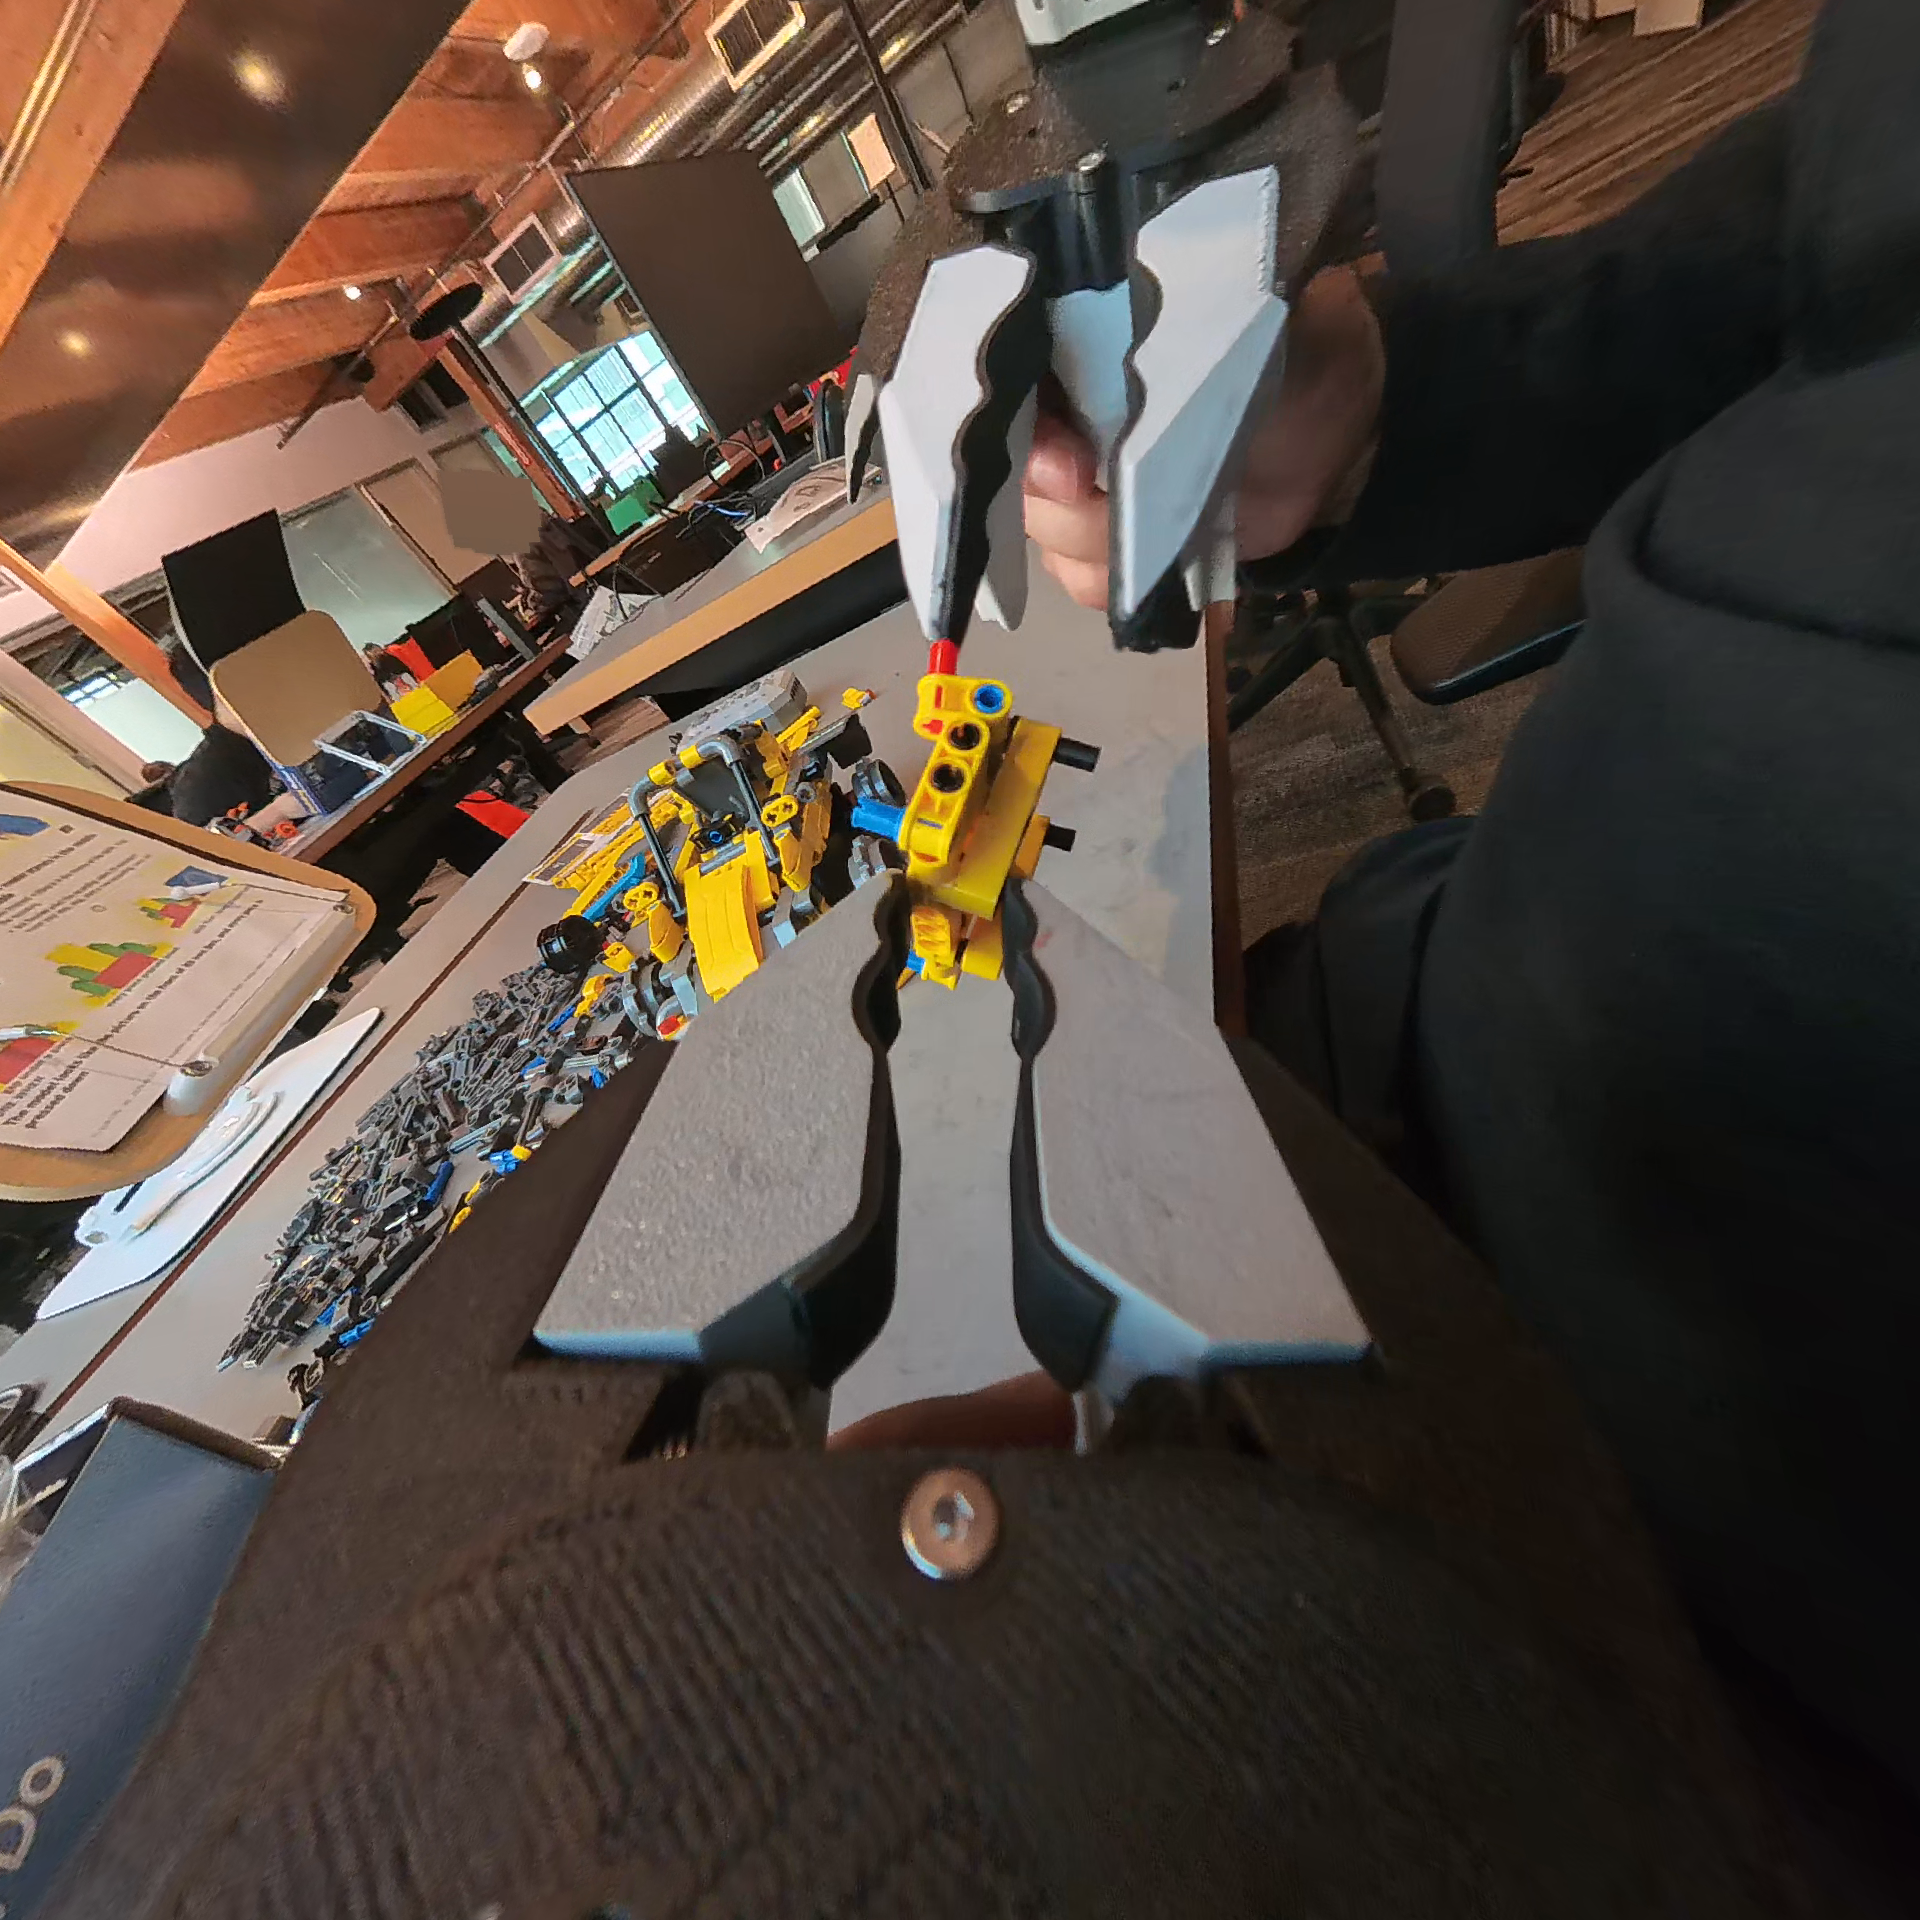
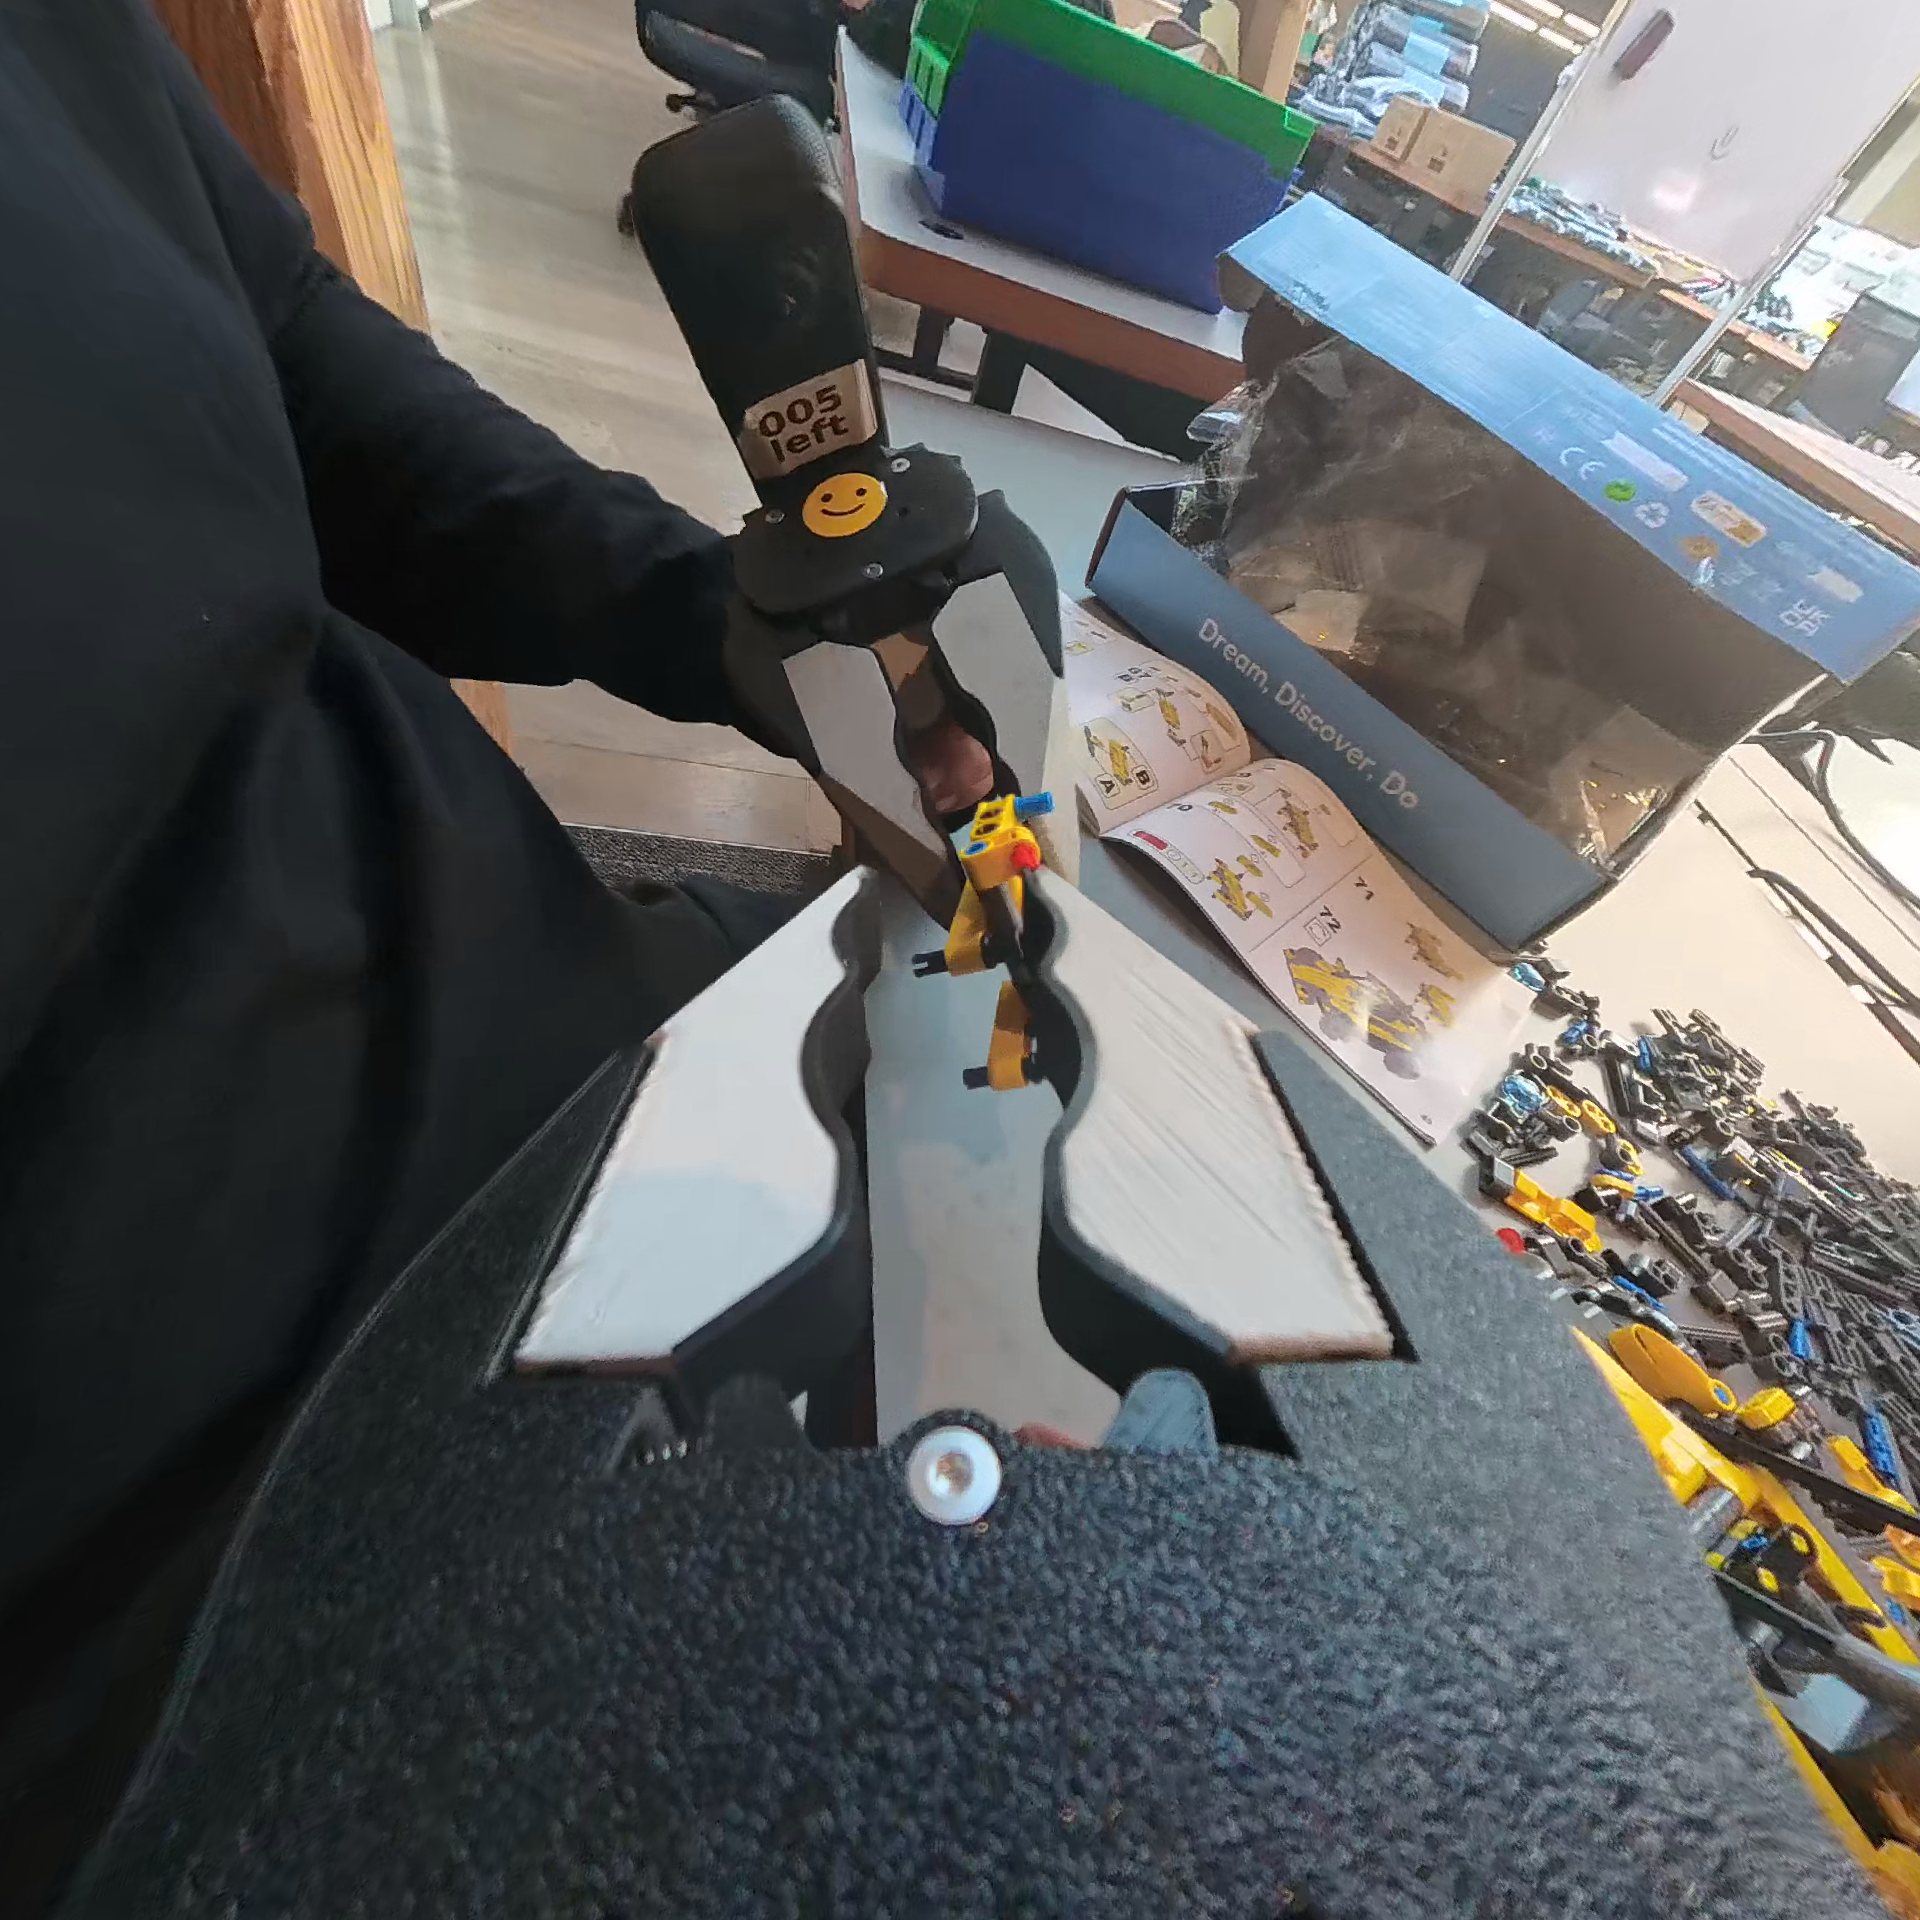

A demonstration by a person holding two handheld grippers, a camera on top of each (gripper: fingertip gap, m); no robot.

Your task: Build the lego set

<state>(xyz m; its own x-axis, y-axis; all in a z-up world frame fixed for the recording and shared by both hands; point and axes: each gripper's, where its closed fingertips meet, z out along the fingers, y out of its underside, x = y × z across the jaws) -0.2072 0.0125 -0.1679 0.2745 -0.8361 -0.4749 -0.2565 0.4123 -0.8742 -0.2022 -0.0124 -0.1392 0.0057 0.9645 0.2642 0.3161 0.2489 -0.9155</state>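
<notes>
Yellow brick assembly (image 1: 961,831) clamped in left tongs (image 1: 951,914), right tongs (image 1: 1039,613) splayed above

Wooden ceiling (image 1: 436,125); grey tables (image 1: 727,592); bright windows (image 1: 592,405).

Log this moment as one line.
left gripper shut on yellow assembly | right gripper open, finger at red pin | loose parts on table

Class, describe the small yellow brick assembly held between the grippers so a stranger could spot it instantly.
Start at the grey table, above its edge nearest the person. The left gripper clamps the small yellow assembly. Unlike the larger yellow model lying behind, it is held up and has a red pin on top.
</notes>
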